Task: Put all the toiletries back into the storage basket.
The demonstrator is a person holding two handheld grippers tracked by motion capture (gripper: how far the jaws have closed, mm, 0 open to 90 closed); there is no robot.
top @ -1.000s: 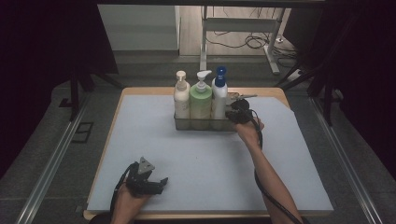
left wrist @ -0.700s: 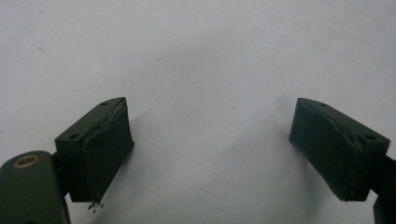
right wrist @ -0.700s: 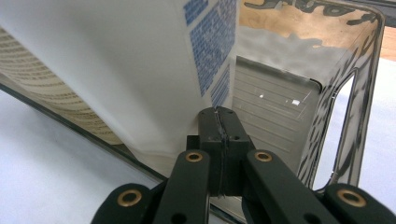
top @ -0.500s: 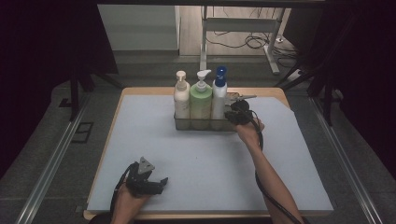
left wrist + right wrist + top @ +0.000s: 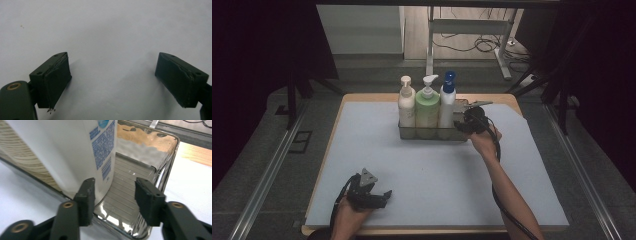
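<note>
1. Overhead, high view: metal tray (image 5: 432, 134) sits at the far middle of the table (image 5: 362, 165), holding three upright pump bottles in a row: cream bottle (image 5: 406, 103), green bottle (image 5: 427, 103), white bottle with blue pump (image 5: 447, 100). The right gripper (image 5: 463, 125) is at the tray's right end, just beside the white bottle's base. The left gripper (image 5: 382, 195) rests well apart from the tray, at the near edge of the table, so the right hand is far nearer.

2. Left gripper view: left gripper (image 5: 112, 82) jaws stand wide apart, nothing between them, bare table surface below.

3. Right gripper view: right gripper (image 5: 113, 200) jaws stand about half apart and have just been opening. Between them lies the tray's ribbed floor and near rim (image 5: 117, 220); they pinch nothing. One pad (image 5: 86, 200) sits right against or just off the white bottle's (image 5: 65, 152) lower side; contact is unclear.

4. Key relation: the white bottle stands upright, long axis vertical, off to the side of the right jaw gap rather than in it. The free tray slot lies straight ahead of the jaws. My read: any next grasp needs the right gripper shifted sideways toward the bottle.
</note>
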